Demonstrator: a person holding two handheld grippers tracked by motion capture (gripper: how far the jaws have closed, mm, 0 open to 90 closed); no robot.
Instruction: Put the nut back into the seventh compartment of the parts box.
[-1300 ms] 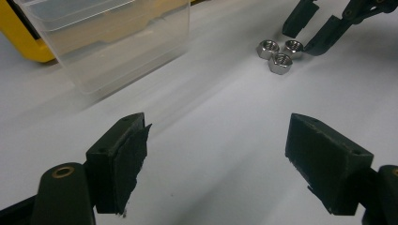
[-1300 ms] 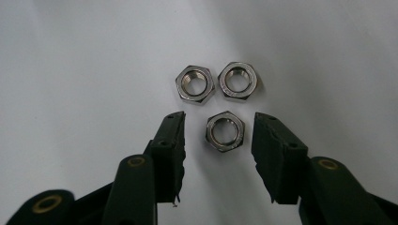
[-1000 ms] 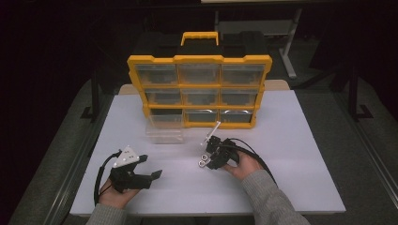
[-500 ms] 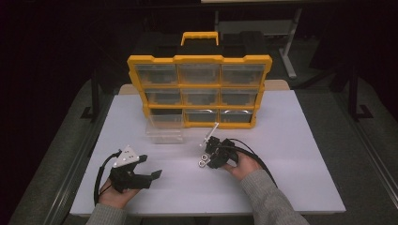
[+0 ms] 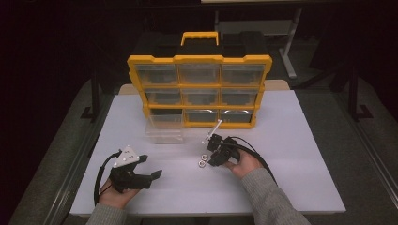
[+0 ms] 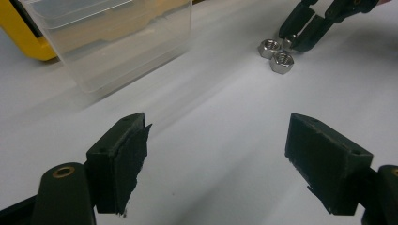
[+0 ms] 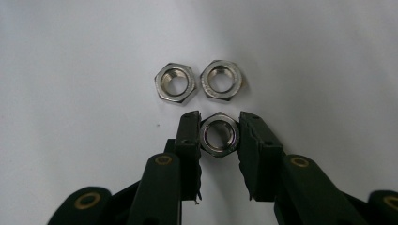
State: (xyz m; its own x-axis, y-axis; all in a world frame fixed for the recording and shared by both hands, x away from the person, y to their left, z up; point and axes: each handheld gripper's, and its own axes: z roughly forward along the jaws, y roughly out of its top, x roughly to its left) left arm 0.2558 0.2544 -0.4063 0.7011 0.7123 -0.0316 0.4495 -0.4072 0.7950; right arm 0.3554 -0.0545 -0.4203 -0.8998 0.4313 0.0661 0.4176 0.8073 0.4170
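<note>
Clamping a steel hex nut [image 7: 219, 134] between its 2 black jaws, the right gripper [image 7: 219, 136] sits low on the white table [image 5: 291, 140], right of centre and a little nearer than the organiser. Its jaws have just been closing, and the nut between them is now pinched on 2 opposite sides and lies flat on the table. Just beyond that nut in the right gripper view lie 2 more nuts [image 7: 175, 82], side by side and almost touching each other, close to the held one but apart from it. From the high view the loose nuts [image 5: 202, 161] show as small bright specks just left of the right gripper [image 5: 212, 151].

At the near left of the table the left gripper [image 5: 151, 174] is released, its jaws spread wide over bare tabletop with nothing between them. Its own camera looks across to a clear plastic drawer [image 6: 117, 42] standing on the table, with the nuts off to the right.

A yellow organiser [image 5: 199, 91] with 9 clear drawers stands upright at the far middle of the table; the clear drawer [image 5: 165, 133] rests just in front of its lower left corner.
</note>
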